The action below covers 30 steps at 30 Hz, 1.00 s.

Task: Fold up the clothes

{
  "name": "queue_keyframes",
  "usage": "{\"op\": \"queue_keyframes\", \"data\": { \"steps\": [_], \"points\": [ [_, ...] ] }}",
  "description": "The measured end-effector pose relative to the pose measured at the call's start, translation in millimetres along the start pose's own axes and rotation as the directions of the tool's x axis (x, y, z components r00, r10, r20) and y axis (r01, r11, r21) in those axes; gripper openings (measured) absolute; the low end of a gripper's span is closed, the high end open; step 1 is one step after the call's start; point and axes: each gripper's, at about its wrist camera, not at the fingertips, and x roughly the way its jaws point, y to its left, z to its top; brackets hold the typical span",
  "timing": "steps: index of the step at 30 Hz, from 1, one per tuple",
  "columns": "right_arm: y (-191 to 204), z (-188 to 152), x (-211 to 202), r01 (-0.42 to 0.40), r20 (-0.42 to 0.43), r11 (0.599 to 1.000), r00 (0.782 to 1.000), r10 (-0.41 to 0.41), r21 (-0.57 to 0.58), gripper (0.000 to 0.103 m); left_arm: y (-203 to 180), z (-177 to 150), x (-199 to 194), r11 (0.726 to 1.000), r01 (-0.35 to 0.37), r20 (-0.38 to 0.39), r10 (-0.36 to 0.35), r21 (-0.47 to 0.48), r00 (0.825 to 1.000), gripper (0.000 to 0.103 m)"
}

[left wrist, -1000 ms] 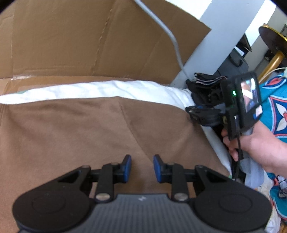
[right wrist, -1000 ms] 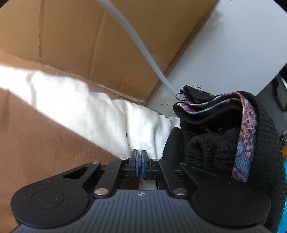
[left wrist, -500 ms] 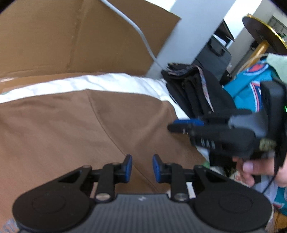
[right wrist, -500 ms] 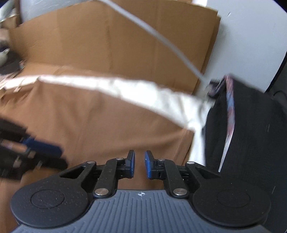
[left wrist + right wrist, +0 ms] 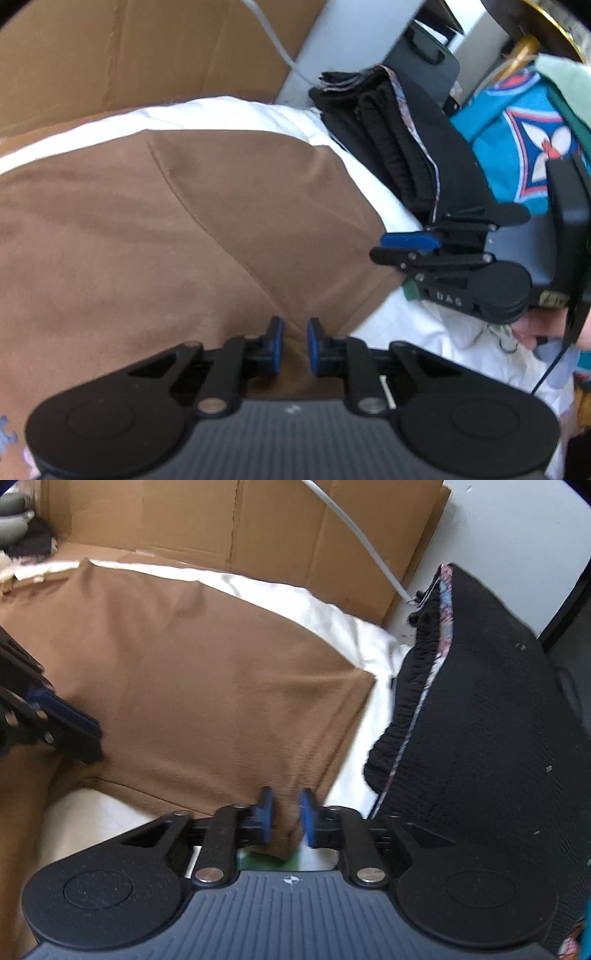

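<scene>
A brown garment [image 5: 155, 229] lies spread flat on a white sheet [image 5: 221, 114]. My left gripper [image 5: 294, 345] is open just above the garment's near right edge, with brown cloth showing in the narrow gap between its blue pads. From the right comes my right gripper [image 5: 380, 248], held by a hand [image 5: 532, 328]. In the right wrist view the right gripper [image 5: 286, 818] is open over the near right corner of the brown garment [image 5: 207, 686], with cloth between its fingers. The left gripper [image 5: 92, 734] reaches in at the left edge.
A stack of folded black clothes [image 5: 406, 147] [image 5: 480, 701] sits to the right of the garment. Cardboard [image 5: 147, 55] [image 5: 258, 524] stands behind it, crossed by a grey cable [image 5: 354, 528]. Teal patterned cloth [image 5: 517, 140] lies at the far right.
My right gripper has pulled back from the black stack to the garment's near right corner and gone from shut to open. My left gripper moved right along the garment, its gap slightly narrower.
</scene>
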Motion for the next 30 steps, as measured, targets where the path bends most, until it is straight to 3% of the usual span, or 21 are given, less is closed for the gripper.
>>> {"op": "queue_keyframes", "data": {
  "steps": [4, 8, 12, 14, 19, 22, 30],
  "points": [
    [1.3, 2.0, -2.7, 0.025, -0.004, 0.999, 1.000, -0.025, -0.025, 0.031, -2.8, -2.4, 1.0, 1.000, 0.021, 0.007, -0.021, -0.008, 1.000, 0.016],
    [-7.3, 12.2, -12.1, 0.047, -0.003, 0.998, 0.999, -0.046, 0.040, 0.030, -7.1, -3.4, -4.0, 0.999, 0.043, 0.020, -0.043, -0.004, 0.999, 0.016],
    [-13.5, 23.4, -21.1, -0.001, 0.060, 0.995, 0.998, -0.005, 0.100, 0.029, -8.7, 0.2, -13.4, 0.998, 0.053, 0.046, -0.052, -0.015, 0.998, 0.016],
    [-15.8, 29.6, -17.2, -0.024, 0.072, 0.990, 0.997, 0.014, 0.136, 0.019, -7.7, 2.6, -21.1, 0.999, 0.042, 0.059, -0.041, -0.020, 0.997, 0.016],
    [-18.6, 37.6, 7.9, -0.058, 0.058, 0.977, 0.997, 0.047, 0.204, 0.012, -2.6, 6.2, -37.1, 0.999, 0.014, 0.097, -0.009, -0.048, 0.995, 0.016],
    [-12.9, 34.0, 13.3, -0.009, 0.029, 0.990, 1.000, 0.005, 0.144, 0.005, 4.6, 3.1, -48.5, 0.997, -0.011, 0.109, 0.020, -0.077, 0.994, 0.016],
    [4.0, 26.3, 26.2, 0.125, -0.022, 0.992, 0.992, -0.126, -0.028, 0.004, 37.6, -17.9, -97.9, 0.972, -0.137, 0.128, 0.163, -0.189, 0.978, 0.016]
  ]
}}
